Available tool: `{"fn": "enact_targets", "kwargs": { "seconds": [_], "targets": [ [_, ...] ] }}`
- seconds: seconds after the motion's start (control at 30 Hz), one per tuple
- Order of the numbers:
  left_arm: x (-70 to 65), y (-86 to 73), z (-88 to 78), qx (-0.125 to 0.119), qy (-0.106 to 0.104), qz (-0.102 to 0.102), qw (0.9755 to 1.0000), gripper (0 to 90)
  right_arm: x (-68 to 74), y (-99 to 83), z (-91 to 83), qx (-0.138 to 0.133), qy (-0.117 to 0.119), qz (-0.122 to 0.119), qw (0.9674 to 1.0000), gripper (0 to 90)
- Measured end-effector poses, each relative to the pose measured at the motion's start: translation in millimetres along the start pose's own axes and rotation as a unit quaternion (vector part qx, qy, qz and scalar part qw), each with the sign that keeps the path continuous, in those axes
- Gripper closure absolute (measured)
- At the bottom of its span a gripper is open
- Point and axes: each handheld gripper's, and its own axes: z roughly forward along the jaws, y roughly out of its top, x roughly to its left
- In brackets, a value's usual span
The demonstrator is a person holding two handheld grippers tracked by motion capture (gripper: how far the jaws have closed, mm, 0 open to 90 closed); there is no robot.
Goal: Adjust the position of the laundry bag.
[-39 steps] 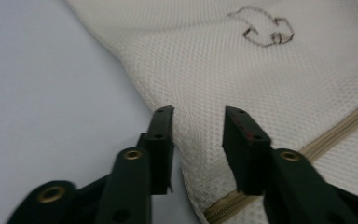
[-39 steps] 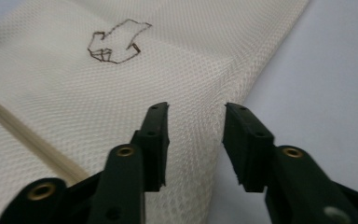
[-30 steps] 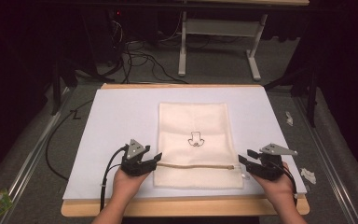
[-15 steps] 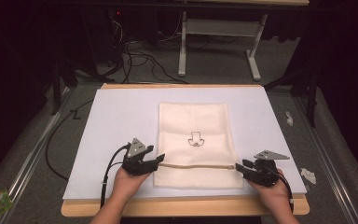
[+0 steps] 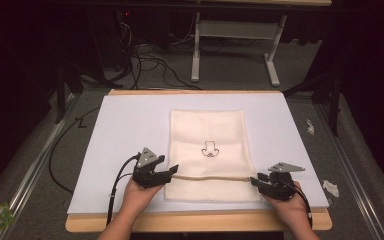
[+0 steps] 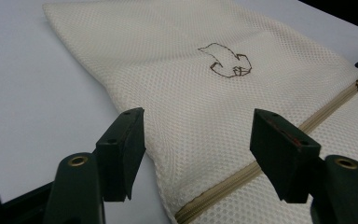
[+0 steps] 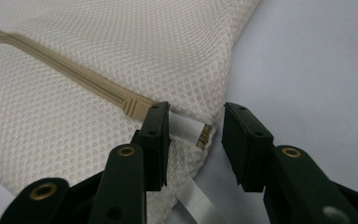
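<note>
Left claw (image 6: 196,154) spread, just opening over mesh bag (image 5: 209,150) zipper; right claw (image 7: 196,140) spread, straddling white tab (image 7: 186,128).

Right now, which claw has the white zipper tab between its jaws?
The right claw: the white tab sits between its jaws. The left claw straddles only the mesh bag.

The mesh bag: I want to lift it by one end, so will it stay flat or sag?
The mesh bag would probably sag: it is thin netting lying limp and flat on the white sheet. It looks light, and seems empty, with no bulge. The zipper strip may hold a slight line, but likely bends too.
</note>
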Motion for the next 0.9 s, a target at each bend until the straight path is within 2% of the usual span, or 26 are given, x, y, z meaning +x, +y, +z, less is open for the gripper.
{"fn": "enact_targets", "kwargs": {
  "seconds": [0.13,0.17,0.33,0.47,0.57,0.63,0.77,0.8,0.87,0.9],
  "targets": [
    [-2.1,-0.5,-0.2,-0.002,-0.002,0.000,1.0000,36.1,3.5,0.4,1.1,0.002,-0.003,-0.010,0.9999,68.9],
    [-2.9,-0.5,-0.1,-0.004,0.000,0.002,1.0000,36.1,4.2,1.5,1.6,0.005,0.000,-0.016,0.9999,72.8],
    [-5.6,-1.6,0.8,0.000,-0.003,0.003,1.0000,36.6,4.1,2.2,1.2,0.012,0.014,-0.016,0.9997,80.2],
    [-7.3,-3.9,1.1,-0.003,-0.009,-0.006,0.9999,38.0,5.5,4.6,1.1,0.017,0.014,-0.030,0.9993,82.6],
    [-8.9,-2.5,1.0,-0.007,-0.015,-0.015,0.9997,39.8,3.7,5.7,0.3,0.016,0.020,-0.032,0.9992,83.6],
    [-10.8,-0.8,0.3,-0.015,-0.016,-0.018,0.9996,39.8,2.9,6.8,-2.0,0.008,0.022,-0.035,0.9991,84.0],
    [-17.3,2.0,0.1,-0.016,-0.006,0.001,0.9999,40.8,4.6,8.5,-5.8,-0.001,0.017,-0.045,0.9988,84.2],
    [-21.0,2.6,1.1,-0.018,-0.004,0.009,0.9998,41.0,4.9,10.2,-7.1,-0.011,0.015,-0.050,0.9986,84.2],
    [-23.2,3.2,2.3,-0.017,-0.003,0.013,0.9998,41.2,4.6,10.8,-7.5,-0.014,0.014,-0.050,0.9985,84.2],
    [-25.3,3.9,3.5,-0.015,-0.002,0.022,0.9997,41.3,4.6,11.4,-8.1,-0.016,0.014,-0.050,0.9985,84.2]
  ]
}}
